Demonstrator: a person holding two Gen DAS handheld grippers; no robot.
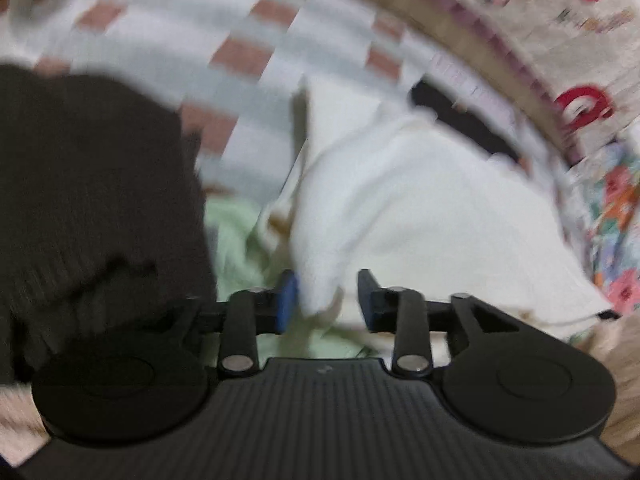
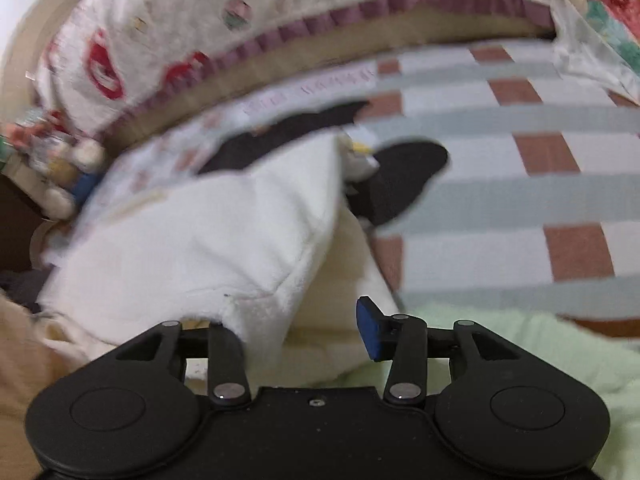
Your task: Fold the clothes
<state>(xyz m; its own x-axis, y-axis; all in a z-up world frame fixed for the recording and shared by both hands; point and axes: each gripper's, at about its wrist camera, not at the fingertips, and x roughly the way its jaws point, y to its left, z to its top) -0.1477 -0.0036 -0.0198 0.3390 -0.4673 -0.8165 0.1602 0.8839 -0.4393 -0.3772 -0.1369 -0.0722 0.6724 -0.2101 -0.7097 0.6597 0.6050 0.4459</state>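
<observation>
Left wrist view: checked sheet (image 1: 168, 40) spans the bed ahead of the left gripper (image 1: 328, 300). Dark garment (image 1: 92, 200) lies to its left. White cloth (image 1: 420, 208) runs from ahead-right down between the parted fingers, a corner touching the left pad (image 1: 287, 300); no clamp on it. Green cloth (image 1: 236, 236) sits underneath, just ahead. Right wrist view: right gripper (image 2: 304, 328) open, white cloth (image 2: 192, 248) draped over its left finger; green cloth (image 2: 520, 344) to the right. Frames blurred.
</observation>
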